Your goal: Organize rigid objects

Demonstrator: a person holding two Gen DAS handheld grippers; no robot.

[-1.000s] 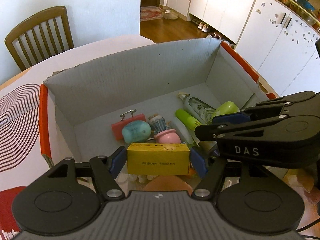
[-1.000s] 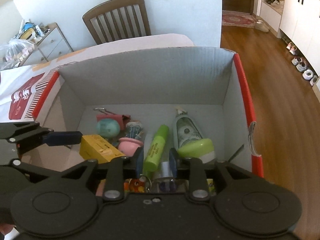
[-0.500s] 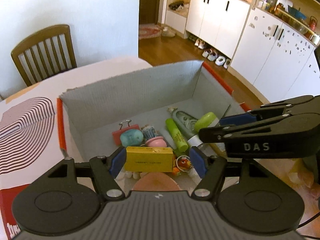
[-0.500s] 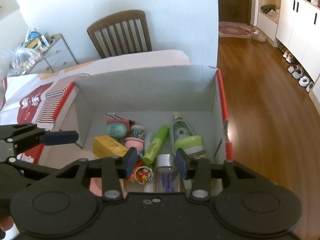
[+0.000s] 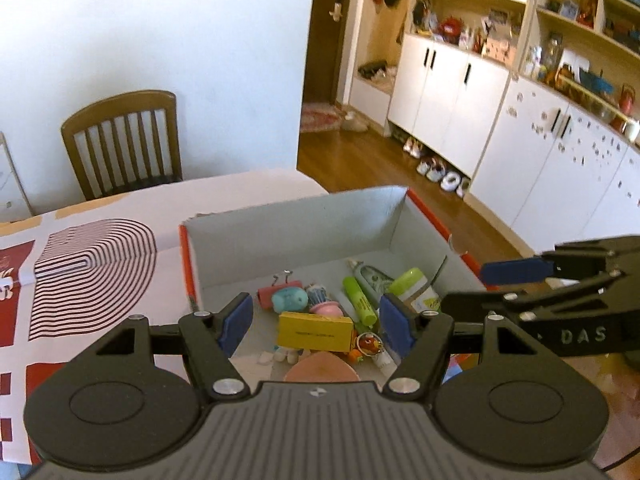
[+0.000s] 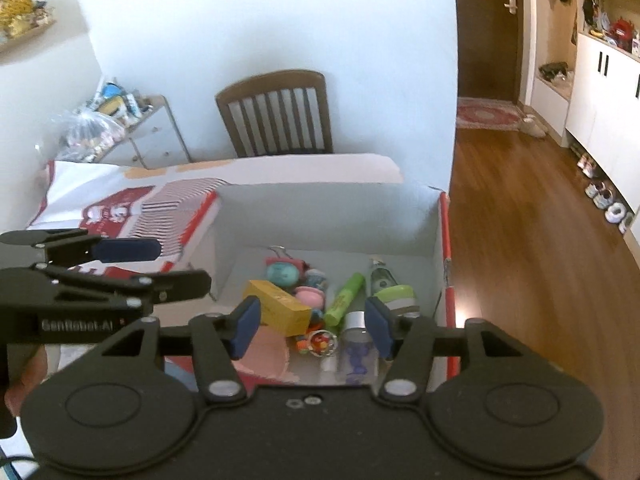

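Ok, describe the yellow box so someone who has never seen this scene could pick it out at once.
On the table stands an open cardboard box with red edges, holding a jumble of small things. Near its front, the yellow box lies flat, just in front of a pink cup-shaped piece. It is the only yellow, sharp-cornered block there; its neighbours are rounded or tube-shaped.

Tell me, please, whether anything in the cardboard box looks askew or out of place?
Nothing looks damaged or spilled. The items simply lie jumbled in the cardboard box: the yellow box rests tilted across smaller things, and the green tube lies flat.
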